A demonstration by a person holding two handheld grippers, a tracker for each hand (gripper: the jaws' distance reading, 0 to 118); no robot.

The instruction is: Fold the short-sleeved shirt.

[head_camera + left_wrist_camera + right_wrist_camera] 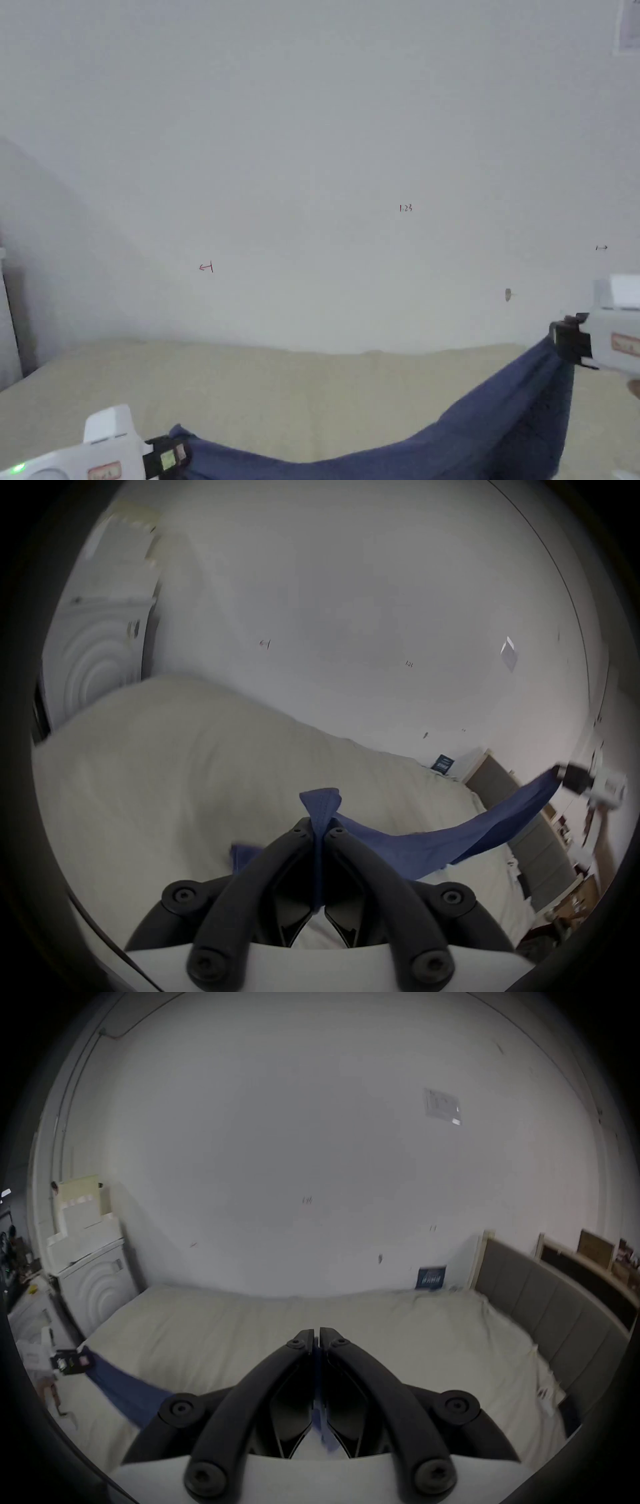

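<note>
Above the bed (281, 387), the navy short-sleeved shirt (475, 425) is clenched by left claw (181, 455) and right claw (558, 340); thin edge grips risk slippage under tension.

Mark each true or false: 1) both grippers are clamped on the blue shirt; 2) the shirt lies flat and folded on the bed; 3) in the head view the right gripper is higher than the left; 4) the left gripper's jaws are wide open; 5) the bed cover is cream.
1) True: the left gripper and the right gripper each pinch the blue shirt.
2) False: it hangs stretched between the two grippers, sagging above the bed.
3) True: the right one sits well above the left in the head view.
4) False: they are shut on a bunched corner of fabric.
5) True.
</note>
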